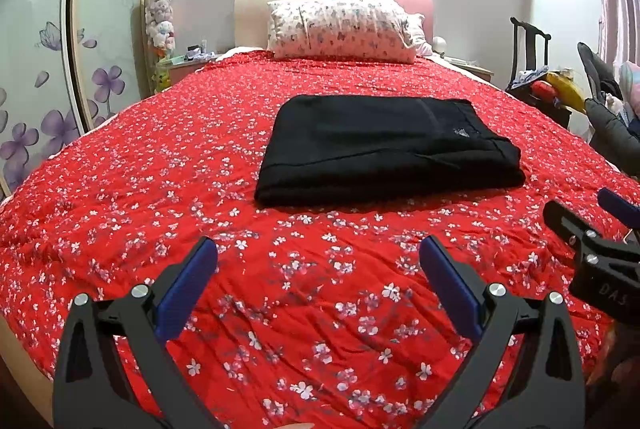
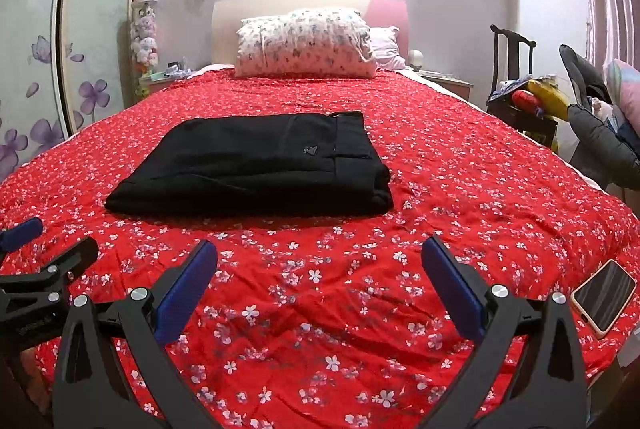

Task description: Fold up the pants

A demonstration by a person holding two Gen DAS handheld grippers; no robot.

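Currently, in the left wrist view, the left gripper (image 1: pixel 318 261) is hovering low over the bed (image 1: pixel 120 189), jaws spread and empty, well short of the pants (image 1: pixel 384 149). These are lying mid-bed as a compact folded stack, likely finished. In the right wrist view, the right gripper (image 2: pixel 320 261) is hanging likewise, jaws spread wide, empty. A phone (image 2: pixel 604 297) is lying near the bed's right edge, and a pillow (image 2: pixel 308 43) beyond; nothing is blocking access.

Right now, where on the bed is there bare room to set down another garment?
Bare bedspread runs between the folded black pants and both open claws, left claw and right claw. More lies between pants and pillow. The near right corner holds a phone.
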